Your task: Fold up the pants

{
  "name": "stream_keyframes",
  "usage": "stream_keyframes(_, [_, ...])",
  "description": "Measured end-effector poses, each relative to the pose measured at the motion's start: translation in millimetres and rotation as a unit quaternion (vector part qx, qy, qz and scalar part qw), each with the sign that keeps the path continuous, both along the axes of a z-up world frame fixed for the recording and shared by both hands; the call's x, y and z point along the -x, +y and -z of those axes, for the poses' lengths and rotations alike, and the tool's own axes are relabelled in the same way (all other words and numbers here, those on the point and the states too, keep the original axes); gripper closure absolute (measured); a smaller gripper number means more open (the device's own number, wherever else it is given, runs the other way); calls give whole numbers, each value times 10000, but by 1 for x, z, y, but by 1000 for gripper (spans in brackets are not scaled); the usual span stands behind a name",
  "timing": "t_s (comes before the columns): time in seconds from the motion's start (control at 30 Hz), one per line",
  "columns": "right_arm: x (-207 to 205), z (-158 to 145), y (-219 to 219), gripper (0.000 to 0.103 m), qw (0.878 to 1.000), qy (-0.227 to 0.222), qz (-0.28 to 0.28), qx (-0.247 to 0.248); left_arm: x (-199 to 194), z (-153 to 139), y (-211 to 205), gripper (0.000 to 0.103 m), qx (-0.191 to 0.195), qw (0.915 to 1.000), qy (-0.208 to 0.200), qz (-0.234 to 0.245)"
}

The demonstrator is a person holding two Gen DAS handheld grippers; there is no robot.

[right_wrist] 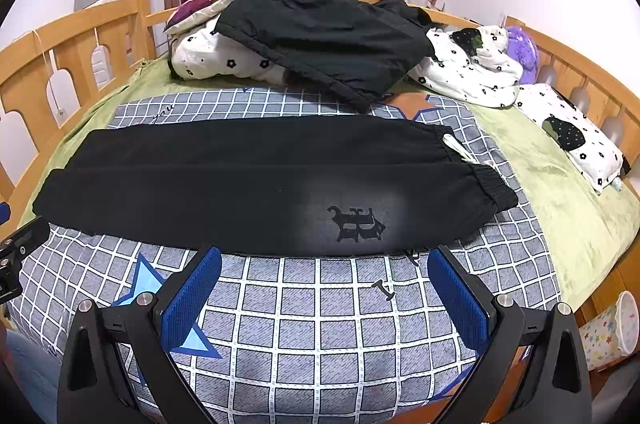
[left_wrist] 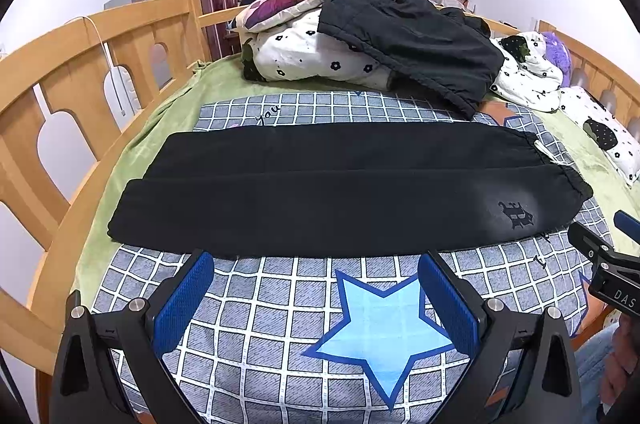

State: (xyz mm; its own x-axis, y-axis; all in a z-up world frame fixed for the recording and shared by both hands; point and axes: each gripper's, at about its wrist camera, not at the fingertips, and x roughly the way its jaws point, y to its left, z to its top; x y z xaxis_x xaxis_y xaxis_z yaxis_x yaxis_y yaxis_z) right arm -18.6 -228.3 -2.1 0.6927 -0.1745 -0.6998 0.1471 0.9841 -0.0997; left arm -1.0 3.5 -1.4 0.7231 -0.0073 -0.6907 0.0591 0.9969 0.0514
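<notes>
Black pants [left_wrist: 340, 188] lie flat across the checked blanket, folded lengthwise with one leg on the other, waistband at the right and cuffs at the left. A dark printed logo [right_wrist: 356, 224] marks the near leg close to the waistband [right_wrist: 492, 188]. My left gripper [left_wrist: 316, 264] hovers open just short of the pants' near edge, nothing between its blue pads. My right gripper [right_wrist: 326, 258] is also open, its fingertips at the near edge below the logo. Part of the right gripper [left_wrist: 600, 256] shows at the right edge of the left wrist view.
A pile of black clothing [left_wrist: 416, 40] rests on floral bedding [left_wrist: 312, 56] at the back of the bed. Wooden rails [left_wrist: 80, 72] run along the left and right sides. A floral pillow [right_wrist: 576, 132] lies at the right, and a star-patterned bin [right_wrist: 612, 328] stands off the bed's corner.
</notes>
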Motion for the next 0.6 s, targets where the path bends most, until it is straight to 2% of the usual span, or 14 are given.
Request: stream_keyframes(0.6, [1,-1,-1,2,10000,-14,-29,59,-1,3,2,0,0,10000,50,-32])
